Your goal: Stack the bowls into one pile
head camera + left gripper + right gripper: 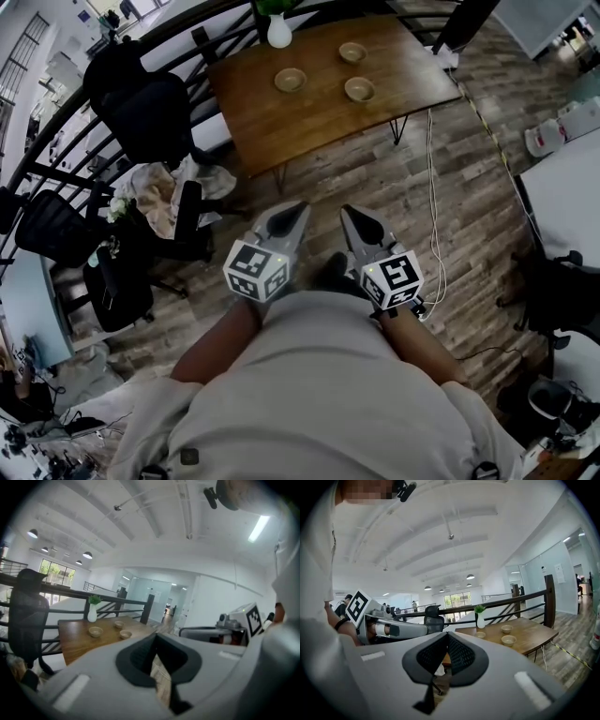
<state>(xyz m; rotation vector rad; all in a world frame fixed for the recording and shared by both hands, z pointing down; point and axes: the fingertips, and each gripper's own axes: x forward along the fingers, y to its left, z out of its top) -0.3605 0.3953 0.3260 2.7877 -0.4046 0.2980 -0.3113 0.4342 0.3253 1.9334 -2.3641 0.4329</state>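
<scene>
Three bowls sitting on wooden table (281, 127), well ahead of person: left bowl (290, 80), far bowl (352, 52), right bowl (360, 89). All standing upright, open sides facing up, apart, making triangle. Round, so no long side. White vase (278, 33) standing near far edge. Left gripper (298, 208) and right gripper (349, 212) hanging by waist, pointing toward table. Both jaws pressing together, holding nothing.

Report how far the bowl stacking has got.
Done: nothing; the three bowls sit apart on the table. In hand: nothing; the left tongs and right tongs are shut, empty, short of the table. Left: all the stacking.
</scene>
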